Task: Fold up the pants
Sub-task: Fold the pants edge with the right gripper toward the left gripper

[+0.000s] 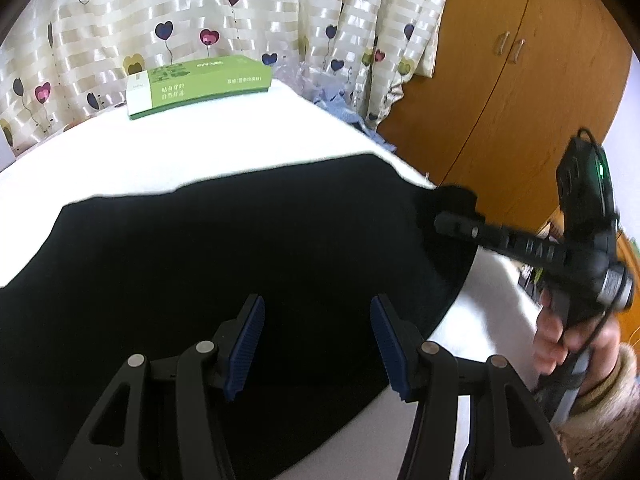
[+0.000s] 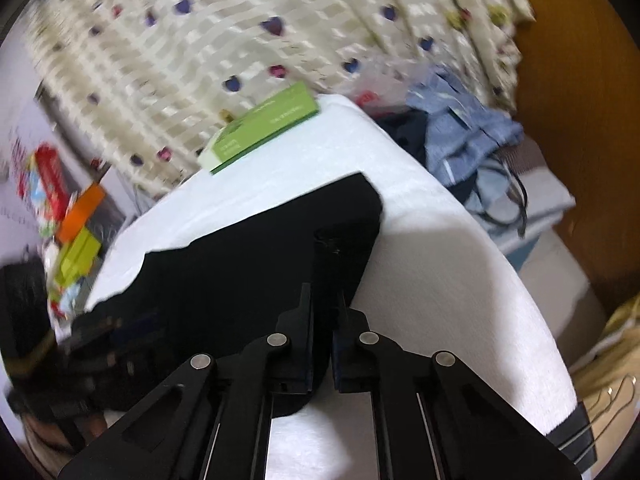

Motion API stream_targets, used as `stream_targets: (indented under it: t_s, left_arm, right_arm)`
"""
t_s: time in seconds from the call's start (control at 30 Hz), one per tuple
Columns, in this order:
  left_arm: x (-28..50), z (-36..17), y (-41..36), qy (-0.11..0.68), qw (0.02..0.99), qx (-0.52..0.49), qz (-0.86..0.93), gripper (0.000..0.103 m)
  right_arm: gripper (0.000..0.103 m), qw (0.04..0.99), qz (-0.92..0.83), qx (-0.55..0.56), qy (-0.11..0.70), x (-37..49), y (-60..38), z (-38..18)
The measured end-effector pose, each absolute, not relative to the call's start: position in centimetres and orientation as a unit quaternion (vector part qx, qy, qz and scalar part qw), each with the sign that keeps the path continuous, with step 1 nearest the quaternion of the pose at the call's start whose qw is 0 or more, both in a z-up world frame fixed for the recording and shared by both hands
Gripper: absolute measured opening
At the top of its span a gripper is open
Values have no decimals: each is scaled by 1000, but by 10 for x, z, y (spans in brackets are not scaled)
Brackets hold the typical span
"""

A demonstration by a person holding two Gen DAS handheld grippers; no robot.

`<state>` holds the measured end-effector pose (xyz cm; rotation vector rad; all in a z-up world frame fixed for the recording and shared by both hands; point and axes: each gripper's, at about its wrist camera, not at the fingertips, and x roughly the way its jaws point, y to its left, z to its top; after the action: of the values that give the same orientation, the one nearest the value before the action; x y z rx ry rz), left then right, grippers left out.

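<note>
The black pants (image 1: 224,256) lie flat on the white table (image 1: 200,152). My left gripper (image 1: 318,344) is open, its blue pads spread wide just above the near part of the pants, holding nothing. My right gripper (image 1: 444,210) reaches in from the right onto the pants' far right corner. In the right wrist view the right gripper (image 2: 325,300) is shut, its jaws pinching a raised fold of the pants (image 2: 248,260). The left gripper (image 2: 92,336) shows blurred at the lower left there.
A green box (image 1: 196,84) lies at the table's far edge by the heart-patterned curtain (image 1: 200,12). A wooden wardrobe (image 1: 520,80) stands right. Blue clothes (image 2: 464,136) are piled beyond the table's right edge. Coloured boxes (image 2: 68,216) sit at the left.
</note>
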<state>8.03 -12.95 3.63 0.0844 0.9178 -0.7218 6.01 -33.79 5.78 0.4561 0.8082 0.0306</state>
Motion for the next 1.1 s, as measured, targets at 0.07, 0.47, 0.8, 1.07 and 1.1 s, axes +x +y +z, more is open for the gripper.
stream_targets:
  t_s: [0.07,0.47,0.8,1.07,1.1]
  left_arm:
    - [91,41,-129,434,830,23,-350,58]
    - [157,51,-154,475,755,-94,-443,73]
    - [188,39,-174,499,748,-112,-424,72]
    - [191,30,-165,507,753,-109,-404,51]
    - [191,29,-163,510,753,-110,-401,49]
  right_arm:
    - [6,901,30,196,385,60,-326,62]
    - [6,908,80,141,386,58,-289,66]
    - [6,908,104,109,392,49,-269,65]
    - [6,909,116,98,389,44,-257,69]
    - [6,909,118,97,388,43,-256,70]
